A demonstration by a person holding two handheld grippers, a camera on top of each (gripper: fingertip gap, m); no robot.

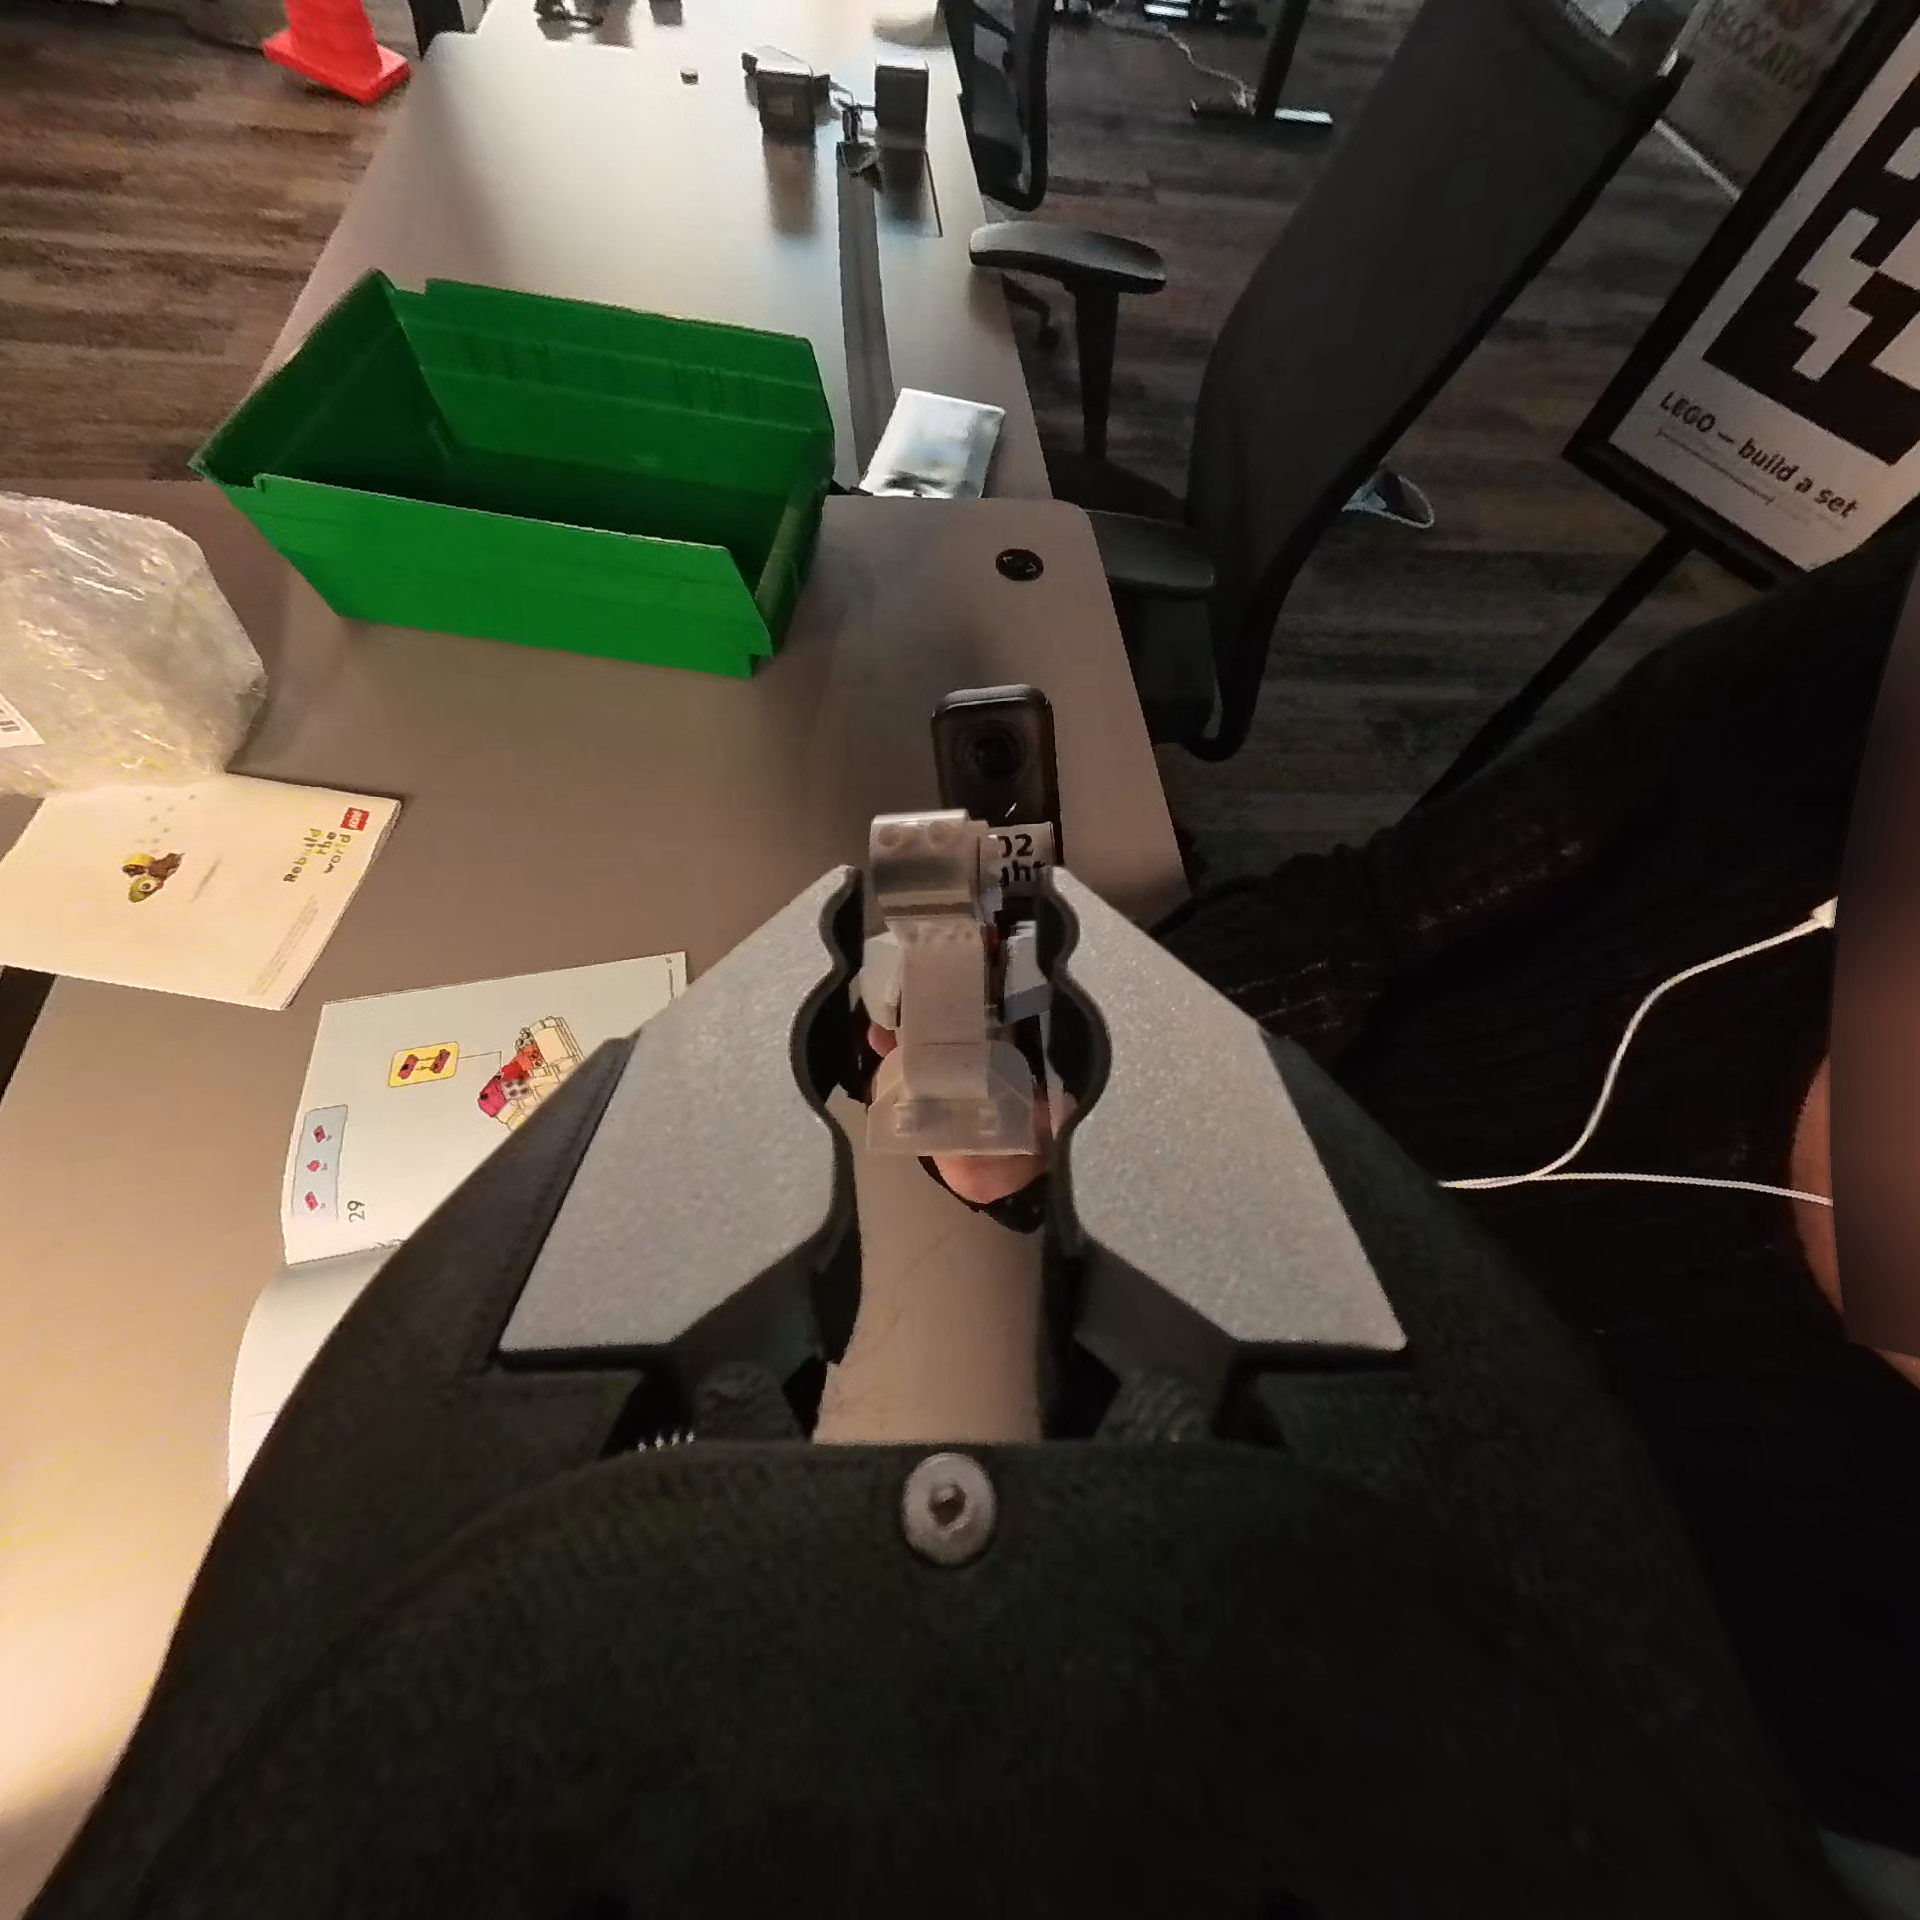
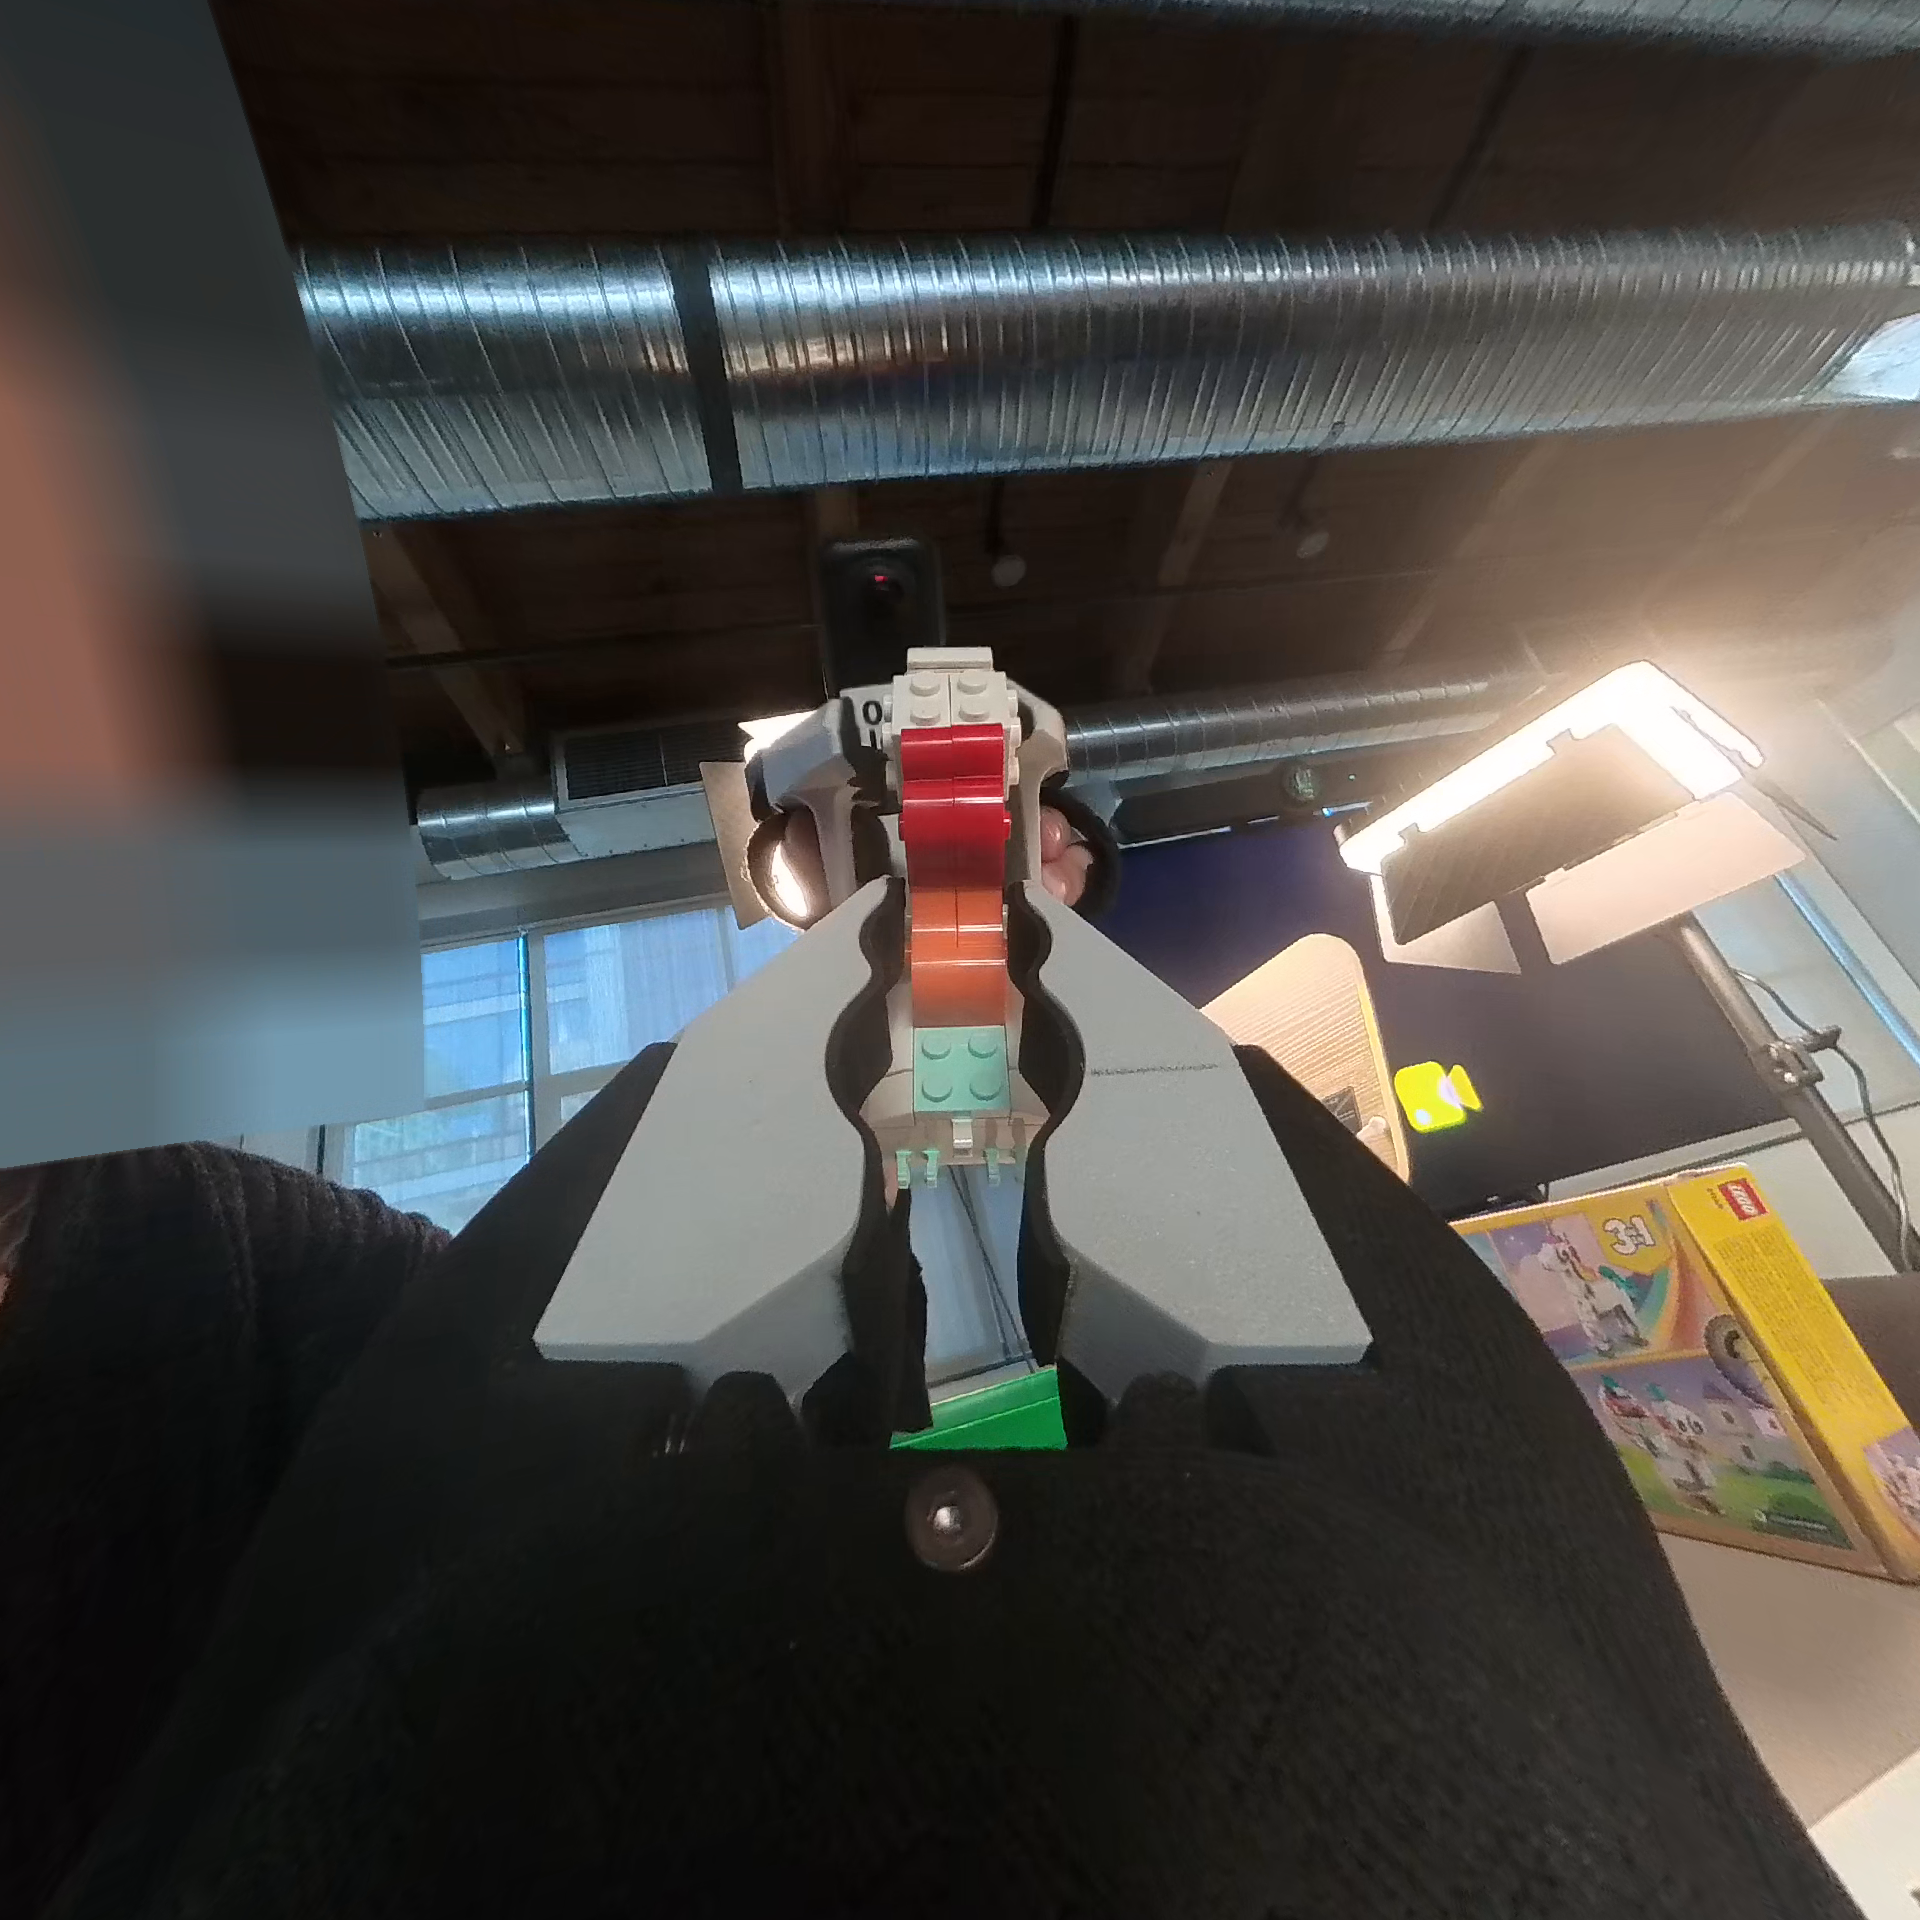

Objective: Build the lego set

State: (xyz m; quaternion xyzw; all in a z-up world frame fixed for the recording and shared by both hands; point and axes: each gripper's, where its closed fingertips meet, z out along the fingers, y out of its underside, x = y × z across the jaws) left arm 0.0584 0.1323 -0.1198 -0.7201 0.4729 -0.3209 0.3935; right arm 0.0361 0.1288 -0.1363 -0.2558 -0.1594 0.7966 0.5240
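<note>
The left grey-fingered, black-bodied handheld gripper pointed forward and down over the desk, its scalloped jaws drawn close onto a pale brick assembly — the piece stuck out past the fingertips. The right grey-and-black handheld gripper tilted upward toward the ceiling, jaws likewise pressed against the sides of the assembly. The two grippers faced each other nose to nose. A dark ribbed sleeve reached in from the right — bare fingers showed behind the opposite gripper.

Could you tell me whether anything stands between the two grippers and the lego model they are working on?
Nothing visible does. The lego model sits directly between the right gripper fingers, and in the left wrist view the left gripper closes around the same model.
</note>
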